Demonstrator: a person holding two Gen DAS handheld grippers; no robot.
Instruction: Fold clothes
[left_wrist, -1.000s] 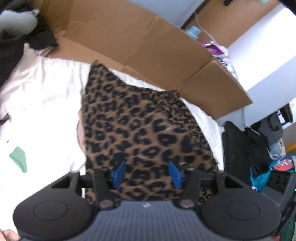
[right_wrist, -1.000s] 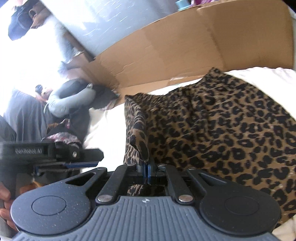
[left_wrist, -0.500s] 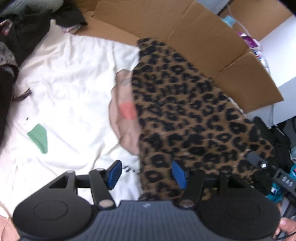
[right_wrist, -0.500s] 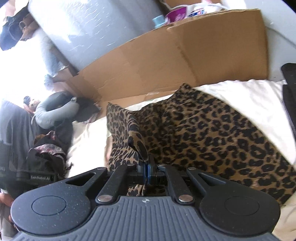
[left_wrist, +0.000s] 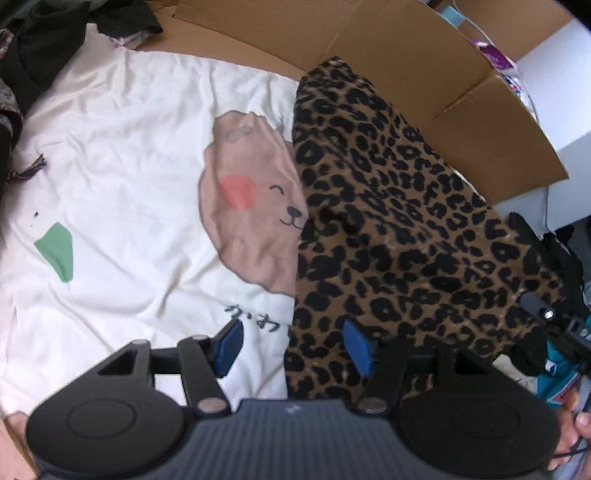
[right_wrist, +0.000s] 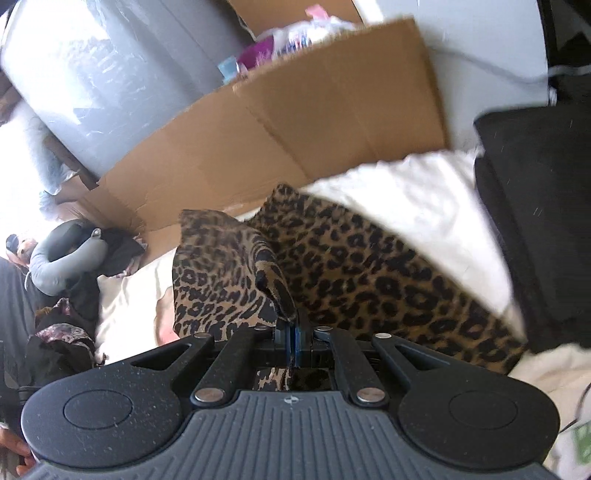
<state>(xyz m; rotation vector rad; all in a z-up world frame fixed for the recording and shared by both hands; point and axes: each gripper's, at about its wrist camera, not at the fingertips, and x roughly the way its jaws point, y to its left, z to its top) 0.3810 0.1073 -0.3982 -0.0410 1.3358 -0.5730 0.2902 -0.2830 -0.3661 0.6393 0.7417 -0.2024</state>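
Leopard-print garment (left_wrist: 388, 221), pinched at one edge by the clamped right gripper (right_wrist: 291, 334), has been drawn sideways, uncovering the bear print (left_wrist: 251, 206) on the white sheet (left_wrist: 122, 147); left gripper (left_wrist: 291, 347) gapes empty over its near edge, so the fold is underway.

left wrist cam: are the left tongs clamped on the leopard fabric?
No. The left tongs stand open, their blue pads apart, with the edge of the leopard-print garment lying between them, unpinched, on the white sheet.
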